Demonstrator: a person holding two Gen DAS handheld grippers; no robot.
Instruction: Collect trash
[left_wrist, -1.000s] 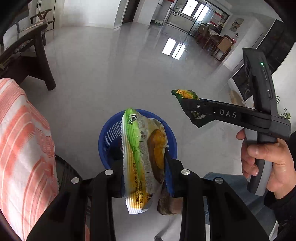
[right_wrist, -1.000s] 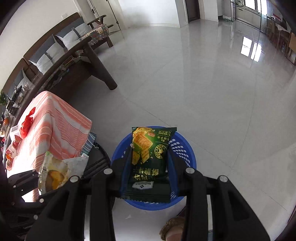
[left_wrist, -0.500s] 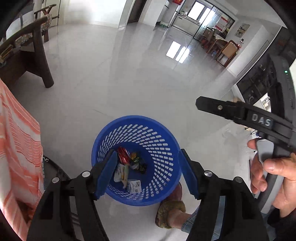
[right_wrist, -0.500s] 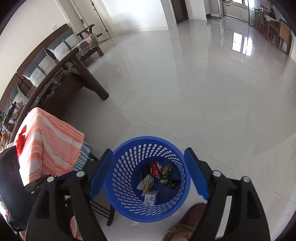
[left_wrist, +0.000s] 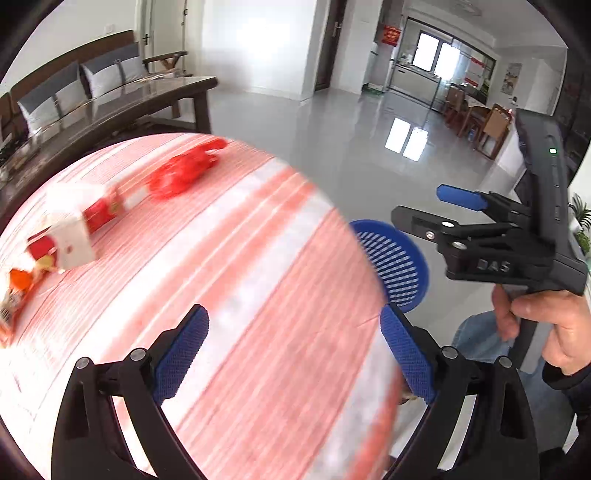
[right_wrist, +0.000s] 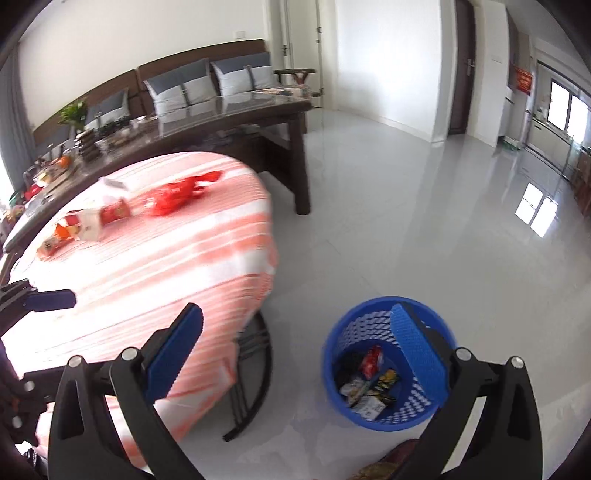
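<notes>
Lying lengthwise along the desk's (left_wrist: 258, 258) far left edge, remaining wrappers (left_wrist: 177, 175) sit ahead-left of both empty, opening grippers; left gripper (left_wrist: 293, 354) nearer than right gripper (right_wrist: 295, 350).

A home's living room: a cushioned wooden sofa (right_wrist: 192, 85) behind a glass-topped coffee table (right_wrist: 236, 110) (kitchen beyond), glossy tiled floor (right_wrist: 424, 206).

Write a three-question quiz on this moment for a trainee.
1. True or false: the left gripper holds a wrapper.
2. Where does the blue basket stand? A on the striped table B on the floor C on the sofa
3. What colour is the crumpled wrapper farthest along the striped tablecloth?

Key: 1 false, nothing between its opening jaws; 2 B; 3 red.
</notes>
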